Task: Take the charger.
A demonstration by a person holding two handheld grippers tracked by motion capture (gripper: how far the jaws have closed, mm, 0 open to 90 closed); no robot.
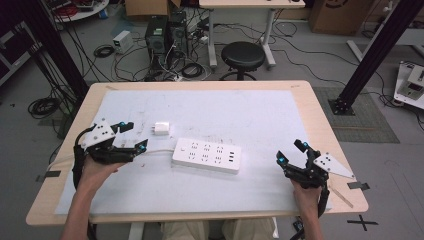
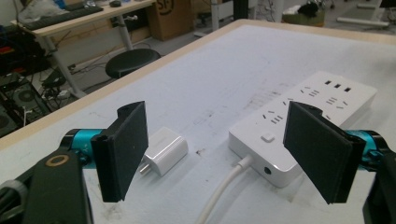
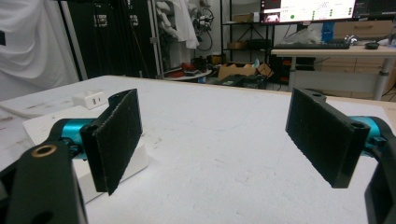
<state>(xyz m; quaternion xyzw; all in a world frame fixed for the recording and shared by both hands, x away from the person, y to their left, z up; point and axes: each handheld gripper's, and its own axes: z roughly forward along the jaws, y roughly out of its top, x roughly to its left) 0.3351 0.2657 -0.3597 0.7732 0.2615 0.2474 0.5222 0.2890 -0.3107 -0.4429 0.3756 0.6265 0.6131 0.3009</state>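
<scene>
Seen from the high view, a person holds a gripper in each hand over a white mat on a wooden table (image 1: 320,125). The left gripper (image 1: 132,136), at about 9 o'clock on the mat, has its two black jaws spread wide apart, holding and touching nothing. The right gripper (image 1: 291,152), near 4 o'clock, is likewise wide open and empty.

A small white charger (image 1: 161,128) lies flat on the mat just beyond the left gripper's jaws, toward 2 o'clock from them and apart from them. Its prongs point toward 9 o'clock, so its long axis runs from 9 to 3. In the left gripper view the charger (image 2: 166,150) sits just beside the left jaw.

A white power strip (image 1: 206,155) lies near the middle of the mat, at 3 o'clock from the left gripper, long axis running 9 to 3 and slightly tilted. Its white cable (image 1: 157,151) leaves its 9 o'clock end and passes beneath the left gripper.
</scene>
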